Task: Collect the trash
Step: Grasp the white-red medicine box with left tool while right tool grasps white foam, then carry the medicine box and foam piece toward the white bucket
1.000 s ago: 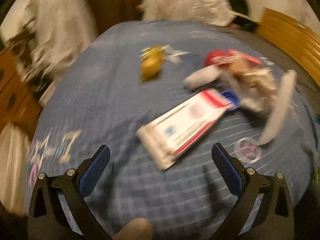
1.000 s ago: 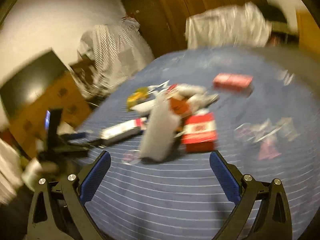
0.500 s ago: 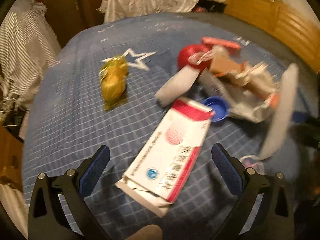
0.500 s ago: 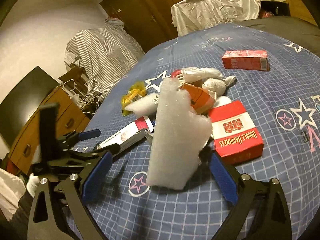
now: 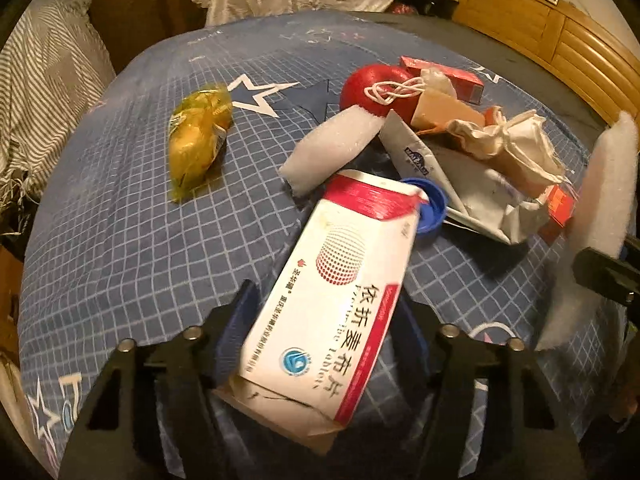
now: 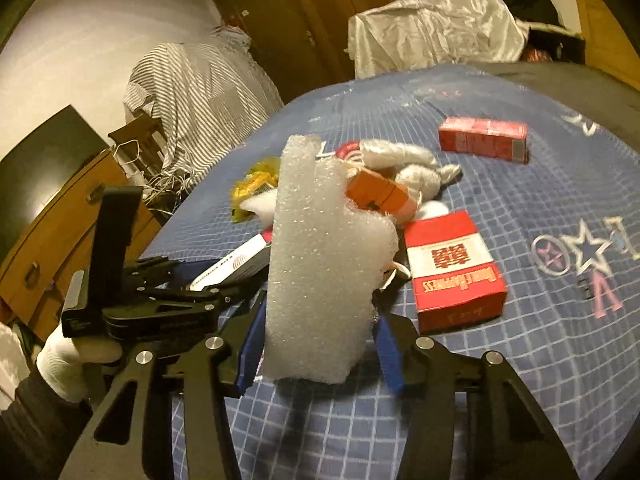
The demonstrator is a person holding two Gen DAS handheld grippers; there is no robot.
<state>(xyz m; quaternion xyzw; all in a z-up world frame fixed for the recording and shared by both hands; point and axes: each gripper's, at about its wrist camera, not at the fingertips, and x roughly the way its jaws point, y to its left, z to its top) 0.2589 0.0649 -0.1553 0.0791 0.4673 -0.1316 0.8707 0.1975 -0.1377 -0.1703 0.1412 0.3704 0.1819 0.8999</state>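
Note:
A white-and-red medicine box (image 5: 344,264) lies tilted on the blue checked bedsheet (image 5: 120,240). My left gripper (image 5: 324,308) has its jaws closing on the box, and the blue pads touch both long sides. A white foam slab (image 6: 320,280) stands upright between the pads of my right gripper (image 6: 320,348), whose jaws are closing and pressing its sides. The slab also shows at the right edge of the left wrist view (image 5: 600,200). Seen from the right wrist, the left gripper's black body (image 6: 152,300) sits in a white-gloved hand (image 6: 64,360).
More trash lies beyond: a yellow wrapper (image 5: 198,136), a small foam piece (image 5: 328,148), a blue cap (image 5: 432,208), crumpled paper (image 5: 508,148), a red carton (image 6: 452,268) and a small red box (image 6: 482,140). A wooden headboard (image 5: 540,28) and a dresser (image 6: 60,220) flank the bed.
Both grippers came forward and down from wide open. The left jaws have narrowed onto the medicine box, the right jaws onto the foam slab.

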